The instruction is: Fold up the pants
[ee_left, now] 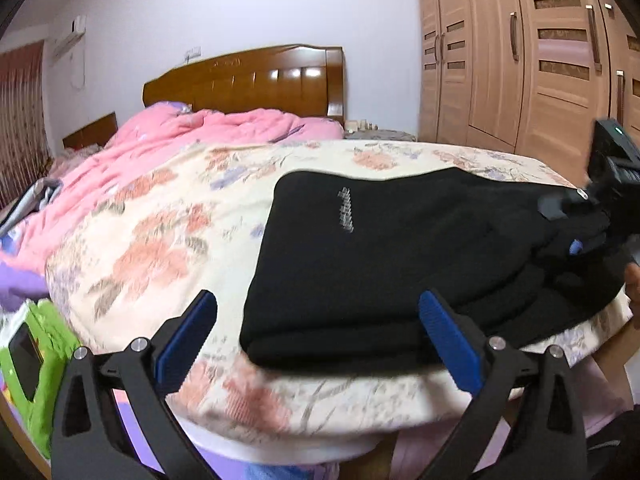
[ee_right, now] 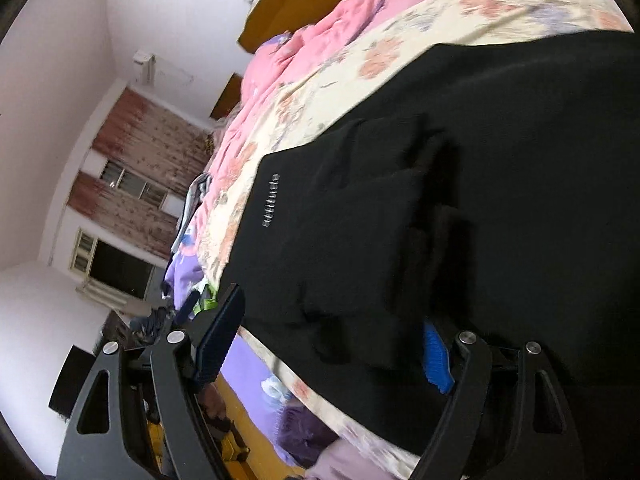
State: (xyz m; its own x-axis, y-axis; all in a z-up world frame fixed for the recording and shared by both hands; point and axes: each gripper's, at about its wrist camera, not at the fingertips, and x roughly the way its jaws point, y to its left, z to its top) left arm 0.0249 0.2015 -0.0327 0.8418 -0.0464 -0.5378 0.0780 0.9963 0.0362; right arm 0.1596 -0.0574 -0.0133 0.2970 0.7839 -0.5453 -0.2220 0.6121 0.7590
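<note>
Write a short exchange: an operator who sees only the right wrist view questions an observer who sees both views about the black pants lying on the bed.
Operator: The pants fill my view. Where is the left gripper?
Observer: The left gripper is at the near left corner of the pants. Its jaws are wide open, and the folded edge lies between its fingers without being pinched.
Operator: How does my own gripper sit, seen from outside?
Observer: In the left wrist view the right gripper is at the opposite, right end of the pants, low against the cloth, where the floral bedspread runs out at the bed's edge.
</note>
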